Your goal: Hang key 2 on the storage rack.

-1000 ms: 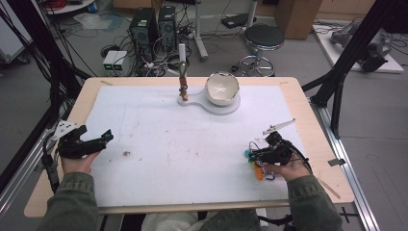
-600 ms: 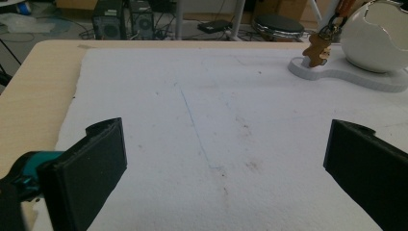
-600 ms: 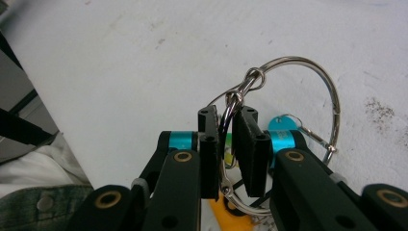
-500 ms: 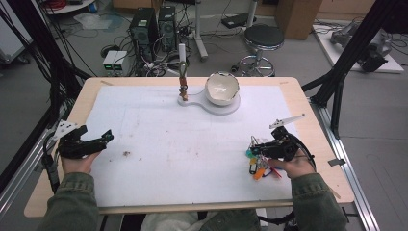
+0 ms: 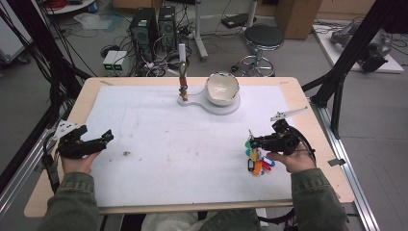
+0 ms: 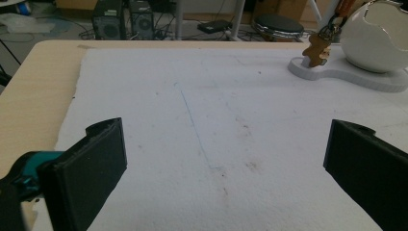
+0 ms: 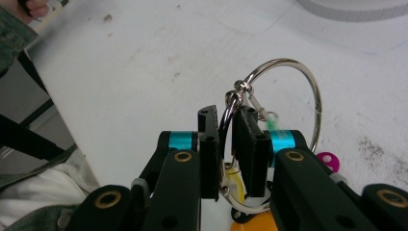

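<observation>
Key ring point(image 7: 269, 139) in shut right claw point(image 7: 226, 144)

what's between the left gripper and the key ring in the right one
Just bare white mat with a small dark speck near the left gripper, in the high view; key ring.

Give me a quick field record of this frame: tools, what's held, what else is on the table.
right tool: shut on the metal ring of a key bunch, lifted off the mat
key bunch: coloured tags hanging below the right tool
left tool: open, nothing between its jaws, at the left edge of the mat
white mat: covers most of the table, some dark specks
bowl: white, on a white stand at the far side
stand post: small brown figure on it, left of the bowl
</observation>
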A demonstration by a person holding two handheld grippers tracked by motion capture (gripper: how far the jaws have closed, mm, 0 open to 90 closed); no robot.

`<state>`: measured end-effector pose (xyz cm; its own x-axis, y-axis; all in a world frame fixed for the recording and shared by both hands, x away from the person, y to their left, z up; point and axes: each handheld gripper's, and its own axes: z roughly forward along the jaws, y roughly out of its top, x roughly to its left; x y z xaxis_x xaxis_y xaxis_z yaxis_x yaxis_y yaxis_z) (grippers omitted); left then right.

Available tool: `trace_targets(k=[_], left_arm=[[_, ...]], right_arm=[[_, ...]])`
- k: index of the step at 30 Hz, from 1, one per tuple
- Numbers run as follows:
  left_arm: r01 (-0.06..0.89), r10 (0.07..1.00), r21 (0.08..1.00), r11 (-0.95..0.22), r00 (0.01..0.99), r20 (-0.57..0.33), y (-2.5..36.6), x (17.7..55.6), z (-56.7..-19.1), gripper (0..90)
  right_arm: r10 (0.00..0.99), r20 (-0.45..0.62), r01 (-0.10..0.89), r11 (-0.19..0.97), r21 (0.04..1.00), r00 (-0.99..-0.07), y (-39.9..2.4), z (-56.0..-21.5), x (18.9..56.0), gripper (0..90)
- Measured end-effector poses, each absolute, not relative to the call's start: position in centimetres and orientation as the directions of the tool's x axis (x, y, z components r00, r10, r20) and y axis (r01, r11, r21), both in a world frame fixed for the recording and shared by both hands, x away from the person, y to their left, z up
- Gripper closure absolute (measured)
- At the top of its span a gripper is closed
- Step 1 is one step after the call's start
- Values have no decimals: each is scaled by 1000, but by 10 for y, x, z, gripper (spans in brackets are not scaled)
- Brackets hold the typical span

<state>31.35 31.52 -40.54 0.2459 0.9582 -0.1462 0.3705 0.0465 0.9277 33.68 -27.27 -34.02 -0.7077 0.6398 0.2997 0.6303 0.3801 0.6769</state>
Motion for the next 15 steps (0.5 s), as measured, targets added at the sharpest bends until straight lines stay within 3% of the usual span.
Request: trace_targets(k=[15], left_arm=[[371, 957, 928, 44, 250, -146, 315, 314, -405, 17]], right_arm=[[607, 301, 598, 373, 709, -736, -259, -320, 342, 805]])
